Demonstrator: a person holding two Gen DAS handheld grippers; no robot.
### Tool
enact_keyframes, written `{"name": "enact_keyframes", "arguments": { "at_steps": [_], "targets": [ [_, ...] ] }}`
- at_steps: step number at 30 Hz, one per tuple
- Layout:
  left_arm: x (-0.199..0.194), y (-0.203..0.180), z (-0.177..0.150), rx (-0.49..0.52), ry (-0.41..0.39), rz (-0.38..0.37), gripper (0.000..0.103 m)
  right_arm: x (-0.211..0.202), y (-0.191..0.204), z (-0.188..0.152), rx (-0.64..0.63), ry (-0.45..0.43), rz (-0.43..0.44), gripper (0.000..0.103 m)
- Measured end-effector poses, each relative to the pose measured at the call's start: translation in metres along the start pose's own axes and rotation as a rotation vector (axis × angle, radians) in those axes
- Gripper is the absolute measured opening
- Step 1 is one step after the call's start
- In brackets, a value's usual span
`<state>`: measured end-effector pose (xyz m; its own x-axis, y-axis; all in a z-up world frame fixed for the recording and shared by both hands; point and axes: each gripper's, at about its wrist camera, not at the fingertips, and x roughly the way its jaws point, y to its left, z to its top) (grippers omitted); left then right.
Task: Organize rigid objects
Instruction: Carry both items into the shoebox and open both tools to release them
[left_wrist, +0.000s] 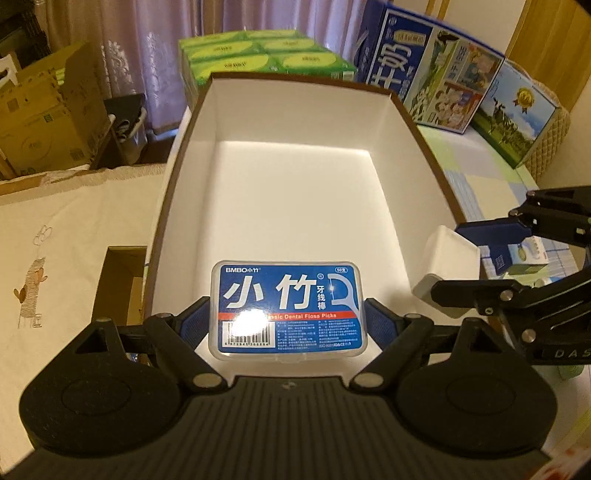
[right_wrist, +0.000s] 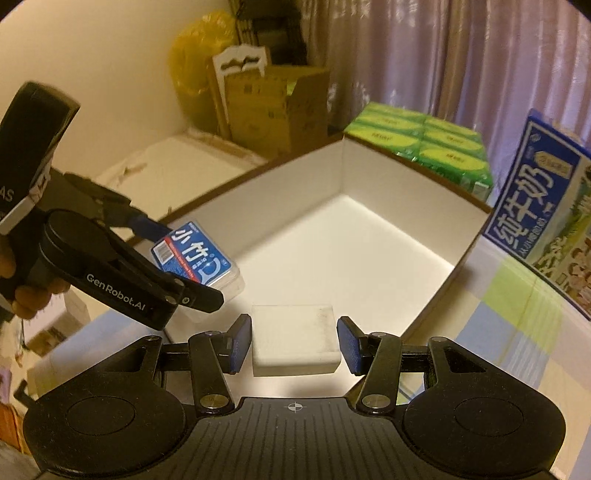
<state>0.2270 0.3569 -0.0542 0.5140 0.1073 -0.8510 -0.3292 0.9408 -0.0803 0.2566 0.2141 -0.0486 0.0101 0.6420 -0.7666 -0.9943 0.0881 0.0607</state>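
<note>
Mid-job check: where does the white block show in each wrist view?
Left wrist: the white block sits at the right edge, beside the white box's right wall, in the right gripper.
Right wrist: the block is bottom centre between the blue pads; a thin gap shows at the right pad.
Shared landmark: the floss box, held by the left gripper over the white box.

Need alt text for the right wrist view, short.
Right tongs straddle a white block, pads apart from its sides, at the near edge of an open white-lined box. At left, the left tongs grip a blue floss case over the box.
</note>
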Motion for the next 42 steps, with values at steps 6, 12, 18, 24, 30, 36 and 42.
{"name": "enact_keyframes", "arguments": {
  "at_steps": [6,12,18,24,30,36,42],
  "targets": [
    [0.023,0.004,0.005,0.005,0.051,-0.02,0.084,0.019,-0.008,0.0,-0.011,0.059,-0.001,0.047],
    [0.032,0.0,0.01,0.052,0.066,-0.015,0.084,0.028,-0.016,0.003,-0.01,0.093,0.004,0.048],
    [0.032,0.0,0.01,0.066,0.074,-0.021,0.085,0.026,-0.014,0.006,-0.031,0.077,0.017,0.049],
    [0.03,0.0,0.008,0.071,0.088,-0.023,0.085,0.024,-0.01,0.002,-0.027,0.089,0.034,0.051],
    [0.025,0.0,0.007,0.065,0.082,-0.024,0.085,0.024,-0.014,0.003,-0.005,0.078,0.029,0.051],
    [0.016,-0.004,0.005,0.068,0.062,-0.024,0.084,0.012,-0.011,0.001,0.013,0.051,0.021,0.051],
    [0.002,-0.01,0.004,0.078,0.032,-0.023,0.084,-0.004,-0.008,-0.005,0.044,0.013,0.007,0.051]
  ]
}}
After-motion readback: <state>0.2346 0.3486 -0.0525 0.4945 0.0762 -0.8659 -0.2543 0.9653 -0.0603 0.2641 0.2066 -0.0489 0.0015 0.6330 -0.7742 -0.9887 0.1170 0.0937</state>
